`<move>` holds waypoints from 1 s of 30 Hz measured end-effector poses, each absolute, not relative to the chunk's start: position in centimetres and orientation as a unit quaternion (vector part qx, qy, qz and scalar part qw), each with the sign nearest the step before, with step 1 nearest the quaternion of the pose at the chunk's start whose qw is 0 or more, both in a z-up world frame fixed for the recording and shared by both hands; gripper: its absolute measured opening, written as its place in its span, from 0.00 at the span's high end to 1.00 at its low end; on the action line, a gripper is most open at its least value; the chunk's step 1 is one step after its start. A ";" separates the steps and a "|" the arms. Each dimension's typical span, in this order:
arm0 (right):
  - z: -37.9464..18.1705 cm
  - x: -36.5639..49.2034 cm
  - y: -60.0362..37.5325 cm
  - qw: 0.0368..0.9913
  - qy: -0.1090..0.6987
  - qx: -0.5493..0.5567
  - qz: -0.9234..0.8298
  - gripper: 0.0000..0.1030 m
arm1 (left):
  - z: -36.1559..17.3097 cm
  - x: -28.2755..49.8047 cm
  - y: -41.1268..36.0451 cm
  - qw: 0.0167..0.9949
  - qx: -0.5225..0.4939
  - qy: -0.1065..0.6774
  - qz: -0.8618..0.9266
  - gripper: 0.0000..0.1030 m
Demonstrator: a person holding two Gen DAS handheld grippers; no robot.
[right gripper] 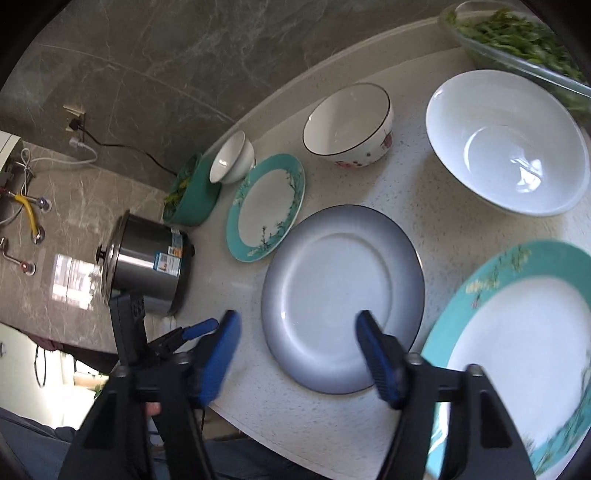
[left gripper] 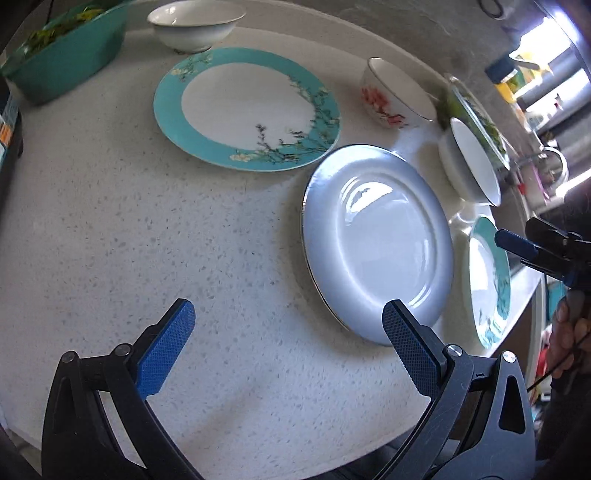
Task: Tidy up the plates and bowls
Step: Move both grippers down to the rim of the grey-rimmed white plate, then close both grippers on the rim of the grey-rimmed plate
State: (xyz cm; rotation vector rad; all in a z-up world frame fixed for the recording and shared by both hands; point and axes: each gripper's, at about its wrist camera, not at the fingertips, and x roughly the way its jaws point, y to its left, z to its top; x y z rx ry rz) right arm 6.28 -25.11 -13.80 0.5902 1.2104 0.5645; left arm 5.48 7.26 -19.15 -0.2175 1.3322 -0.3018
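Speckled white bench (left gripper: 129, 206) against a grey marbled wall. Centre of the left wrist view: grey-white plate (left gripper: 376, 243) lying flat, a teal-rimmed plate (left gripper: 243, 110) just above it, another teal-rimmed plate (left gripper: 489, 280) at the right edge. Flowered bowl (left gripper: 395, 94) upper right, wide white bowl (left gripper: 472, 162) beside it, small white bowl (left gripper: 195, 24) at top. Left claw (left gripper: 288, 328) open, empty, over the bench. Right claw (right gripper: 295, 350) parted, nothing gripped, above the grey-white plate's near rim.

My left tool (left gripper: 288, 328) hangs angled steeply down, jaws wide apart and empty. My right tool (right gripper: 297, 345) tilts down, jaws part-way apart, gripping nothing.
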 end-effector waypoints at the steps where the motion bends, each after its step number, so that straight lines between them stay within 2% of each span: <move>1: -14.2 6.8 -25.5 0.739 0.558 0.268 0.266 0.48 | -19.5 5.7 7.2 0.769 -0.108 0.615 -0.135 0.01; 5: -16.6 9.2 -26.7 0.717 0.591 0.246 0.276 0.49 | -20.8 6.5 6.1 0.774 -0.092 0.615 -0.119 0.02; 7: -17.6 9.9 -27.4 0.711 0.607 0.232 0.270 0.49 | -21.0 6.9 5.8 0.777 -0.084 0.611 -0.121 0.11; 9: -18.3 10.4 -27.8 0.706 0.613 0.224 0.275 0.49 | -21.5 7.1 5.9 0.776 -0.086 0.612 -0.128 0.27; 11: -18.8 10.8 -28.1 0.701 0.618 0.221 0.279 0.50 | -22.3 7.7 5.8 0.765 -0.101 0.621 -0.138 0.33; 20: -20.4 12.9 -28.7 0.682 0.639 0.211 0.285 0.51 | -22.8 9.5 4.5 0.752 -0.124 0.622 -0.177 0.39; 24: -20.5 13.3 -28.8 0.682 0.645 0.203 0.278 0.57 | -22.8 9.9 3.9 0.742 -0.125 0.630 -0.191 0.39; 30: -20.2 13.4 -27.7 0.693 0.662 0.136 0.252 0.57 | -22.7 10.2 3.0 0.733 -0.115 0.640 -0.200 0.39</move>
